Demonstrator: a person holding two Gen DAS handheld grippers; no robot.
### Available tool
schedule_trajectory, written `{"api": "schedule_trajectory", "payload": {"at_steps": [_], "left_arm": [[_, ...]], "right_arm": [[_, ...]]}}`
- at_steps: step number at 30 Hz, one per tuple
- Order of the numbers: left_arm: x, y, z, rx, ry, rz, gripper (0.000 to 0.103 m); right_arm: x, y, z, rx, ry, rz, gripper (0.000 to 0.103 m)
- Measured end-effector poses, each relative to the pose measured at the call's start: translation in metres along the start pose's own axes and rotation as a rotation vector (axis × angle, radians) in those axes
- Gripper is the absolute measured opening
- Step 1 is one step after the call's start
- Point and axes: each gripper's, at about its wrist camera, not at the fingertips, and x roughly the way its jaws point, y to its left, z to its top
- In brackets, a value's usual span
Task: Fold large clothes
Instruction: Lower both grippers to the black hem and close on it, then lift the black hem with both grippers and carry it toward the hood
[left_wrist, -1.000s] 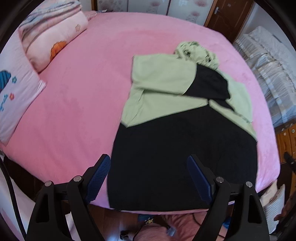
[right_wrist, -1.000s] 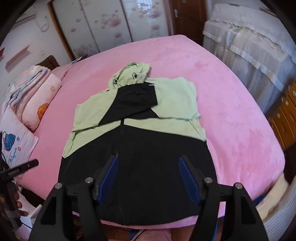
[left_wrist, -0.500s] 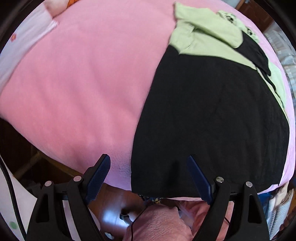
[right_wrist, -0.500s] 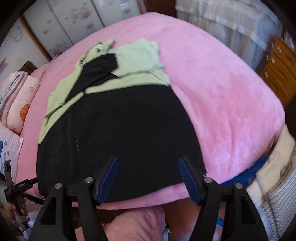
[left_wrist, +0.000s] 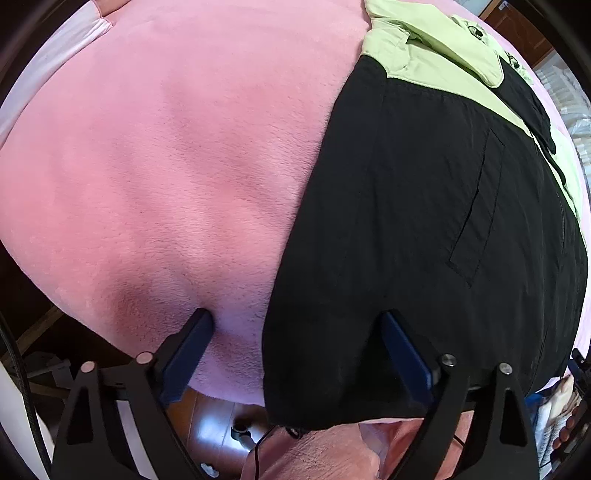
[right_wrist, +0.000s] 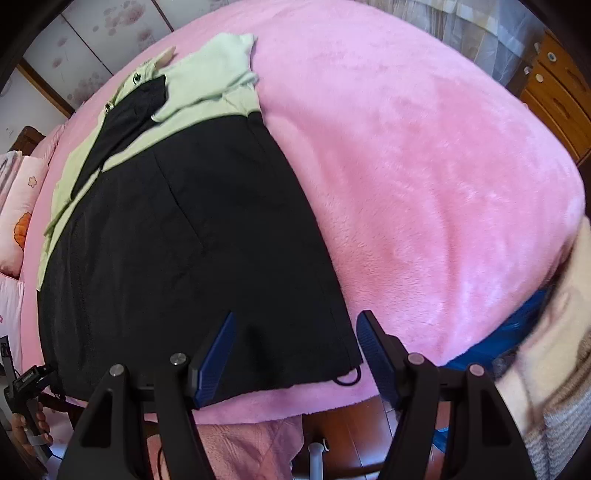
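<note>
**Both grippers down at the hem of the jacket**

Since the earlier frames both grippers had come down close to the bed, so that the near edge of the jacket now filled the lower part of each view, where before the whole garment was seen from above.

The left gripper (left_wrist: 295, 325) had its jaws far apart and still opening. Its left finger (left_wrist: 192, 339) pressed into the pink blanket (left_wrist: 166, 166) just beside the jacket, and its right finger stood over the black cloth. The lower left corner of the jacket (left_wrist: 424, 229) lay between them, but the pads did not press on it.

The right gripper (right_wrist: 295, 332) also had its jaws apart. The lower right corner of the jacket (right_wrist: 184, 240) lay between them, with a thin black cord (right_wrist: 349, 380) hanging from the hem onto the blanket (right_wrist: 424, 166). The left finger stood over the black cloth and the right finger over the pink blanket; nothing was clamped.

The jacket lay flat on the bed with its hem at the near edge. Its lower part was black. Farther away the light green upper part showed, with one black sleeve folded across it, and the hood at the far end.

At the left edge of the right view were pink pillows (right_wrist: 18, 206). Behind the bed stood a wardrobe with flower doors (right_wrist: 107, 33), and at the right a wooden dresser (right_wrist: 557, 88).
</note>
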Motion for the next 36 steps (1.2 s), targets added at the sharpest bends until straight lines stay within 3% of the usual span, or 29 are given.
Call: {"api": "schedule_trajectory", "payload": {"at_steps": [5,9,11,12,13,15,17,18,23,31,36], "left_arm": [[0.007,-0.005,-0.001,0.000,-0.004,-0.007,0.102],[0.018,-0.009,0.002,0.008,-0.001,0.000,0.103],[0.021,-0.009,0.000,0.015,0.005,0.016,0.103],[0.021,-0.011,0.003,0.021,0.008,0.026,0.103],[0.021,-0.014,0.003,0.029,0.010,0.035,0.098],[0.017,-0.026,0.005,0.060,0.009,0.050,0.078],[0.010,-0.034,0.006,0.097,0.014,0.065,0.024],[0.007,-0.039,0.008,0.117,0.031,0.058,0.014],[-0.010,-0.048,0.016,0.151,0.085,0.057,0.006],[-0.074,-0.058,0.033,0.094,0.030,-0.094,0.006],[-0.128,-0.079,0.063,0.091,-0.036,-0.194,0.003]], "right_arm": [[0.018,0.006,-0.004,-0.018,0.017,-0.027,0.068],[0.029,0.005,-0.006,0.043,0.014,-0.028,0.068],[0.032,0.007,-0.005,0.052,0.018,-0.041,0.062],[0.032,0.010,-0.004,0.056,0.028,-0.050,0.050],[0.032,0.012,-0.003,0.062,0.035,-0.037,0.034],[0.029,0.019,-0.002,0.055,0.044,-0.026,0.019],[0.024,0.029,-0.001,0.026,0.047,-0.068,0.016],[0.019,0.034,-0.001,0.014,0.048,-0.085,0.016],[-0.010,0.041,0.005,0.038,0.029,-0.083,0.015],[-0.081,0.071,0.022,-0.017,-0.034,-0.022,0.015],[-0.115,0.091,0.036,-0.051,-0.067,0.014,0.014]]}}
